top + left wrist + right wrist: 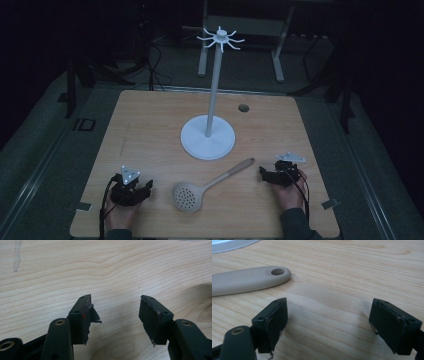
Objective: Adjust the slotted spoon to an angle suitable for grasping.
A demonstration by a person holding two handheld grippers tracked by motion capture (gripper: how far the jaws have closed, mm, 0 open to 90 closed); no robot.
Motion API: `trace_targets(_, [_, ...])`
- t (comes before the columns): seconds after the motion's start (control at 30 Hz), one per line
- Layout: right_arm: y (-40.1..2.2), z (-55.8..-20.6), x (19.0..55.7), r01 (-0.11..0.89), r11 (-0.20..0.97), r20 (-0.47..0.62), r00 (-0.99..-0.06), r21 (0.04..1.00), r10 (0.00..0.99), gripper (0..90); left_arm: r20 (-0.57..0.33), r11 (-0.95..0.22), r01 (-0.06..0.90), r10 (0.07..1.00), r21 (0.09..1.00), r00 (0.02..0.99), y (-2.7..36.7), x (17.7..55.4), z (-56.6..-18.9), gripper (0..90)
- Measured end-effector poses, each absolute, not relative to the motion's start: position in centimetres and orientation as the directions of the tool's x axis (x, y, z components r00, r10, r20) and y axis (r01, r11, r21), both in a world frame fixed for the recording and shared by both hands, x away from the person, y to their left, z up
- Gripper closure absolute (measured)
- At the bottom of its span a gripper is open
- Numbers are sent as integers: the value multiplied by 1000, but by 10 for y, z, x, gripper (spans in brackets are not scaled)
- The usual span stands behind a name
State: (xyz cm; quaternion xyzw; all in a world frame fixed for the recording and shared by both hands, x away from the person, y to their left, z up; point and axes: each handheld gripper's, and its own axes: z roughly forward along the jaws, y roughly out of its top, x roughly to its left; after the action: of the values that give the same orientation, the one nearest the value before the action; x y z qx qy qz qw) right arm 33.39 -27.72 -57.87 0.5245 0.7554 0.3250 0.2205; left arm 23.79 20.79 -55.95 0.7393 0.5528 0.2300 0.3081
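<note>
A beige slotted spoon (210, 185) lies flat on the wooden table (150, 125), its perforated bowl toward the front and its handle pointing back right. The handle end with its hanging hole (278, 271) shows close ahead of my right gripper (328, 317), which stands open with nothing between its jaws. In the high view the right gripper (263, 173) rests just right of the handle tip. My left gripper (148, 189) sits at the front left, left of the spoon's bowl, and is open (115, 312) over bare wood. A white hook stand (208, 135) rises behind the spoon.
The stand's round base (229, 244) lies just beyond the spoon handle. Its tall pole carries a ring of hooks (220, 37) at the top. A small round hole (243, 107) sits in the table's back right. Dark floor and furniture legs surround the table.
</note>
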Motion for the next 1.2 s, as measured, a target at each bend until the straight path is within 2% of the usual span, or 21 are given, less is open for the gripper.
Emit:
trace_targets(0.13, [-277, -579, 334, 649, 238, 7, -352, 722, 936, 166, 2, -202, 675, 959, 710, 285, 206, 238, -560, 442])
trace_targets(0.2, [-278, -578, 332, 639, 230, 8, -346, 734, 938, 307, 1, -202, 674, 958, 711, 287, 206, 238, -560, 442])
trace_targets(0.23, [-278, -578, 330, 635, 221, 7, -337, 740, 942, 346, 1, -202, 673, 958, 712, 287, 205, 237, -560, 441])
trace_targets(0.3, [-279, -578, 330, 634, 218, 9, -334, 742, 943, 369, 5, -208, 674, 957, 708, 291, 205, 237, -560, 441])
trace_targets(0.33, [-279, -577, 328, 625, 218, 9, -339, 749, 941, 460, 7, -210, 675, 957, 708, 291, 205, 237, -560, 441])
trace_targets(0.4, [-279, -577, 328, 625, 217, 9, -338, 750, 941, 485, 17, -218, 672, 956, 707, 292, 203, 237, -560, 440])
trace_targets(0.5, [-278, -577, 326, 619, 214, 21, -349, 756, 937, 609, 25, -223, 669, 956, 709, 292, 202, 237, -560, 438])
trace_targets(0.57, [-277, -576, 325, 616, 209, 49, -375, 760, 926, 688, 28, -224, 668, 956, 709, 291, 203, 237, -560, 437])
trace_targets(0.6, [-277, -574, 325, 607, 210, 75, -409, 766, 909, 766, 28, -222, 668, 957, 711, 289, 203, 237, -560, 436])
trace_targets(0.63, [-277, -574, 325, 607, 210, 75, -409, 766, 909, 766, 25, -220, 667, 957, 712, 288, 203, 237, -560, 436])
trace_targets(0.67, [-274, -571, 325, 586, 224, 66, -431, 779, 900, 830, 23, -216, 666, 958, 714, 286, 204, 237, -560, 435])
trace_targets(0.7, [-274, -571, 325, 586, 224, 66, -431, 779, 900, 830, 23, -216, 668, 958, 713, 285, 204, 237, -560, 435])
trace_targets(0.73, [-272, -568, 327, 576, 230, 66, -446, 784, 892, 874, 24, -216, 668, 958, 712, 285, 204, 237, -560, 434])
trace_targets(0.93, [-262, -565, 342, 564, 279, 43, -490, 777, 871, 898, 27, -227, 668, 955, 709, 295, 202, 237, -561, 439])
trace_targets(1.2, [-254, -567, 362, 568, 285, 38, -489, 772, 872, 899, 29, -227, 666, 955, 711, 295, 201, 237, -561, 439])
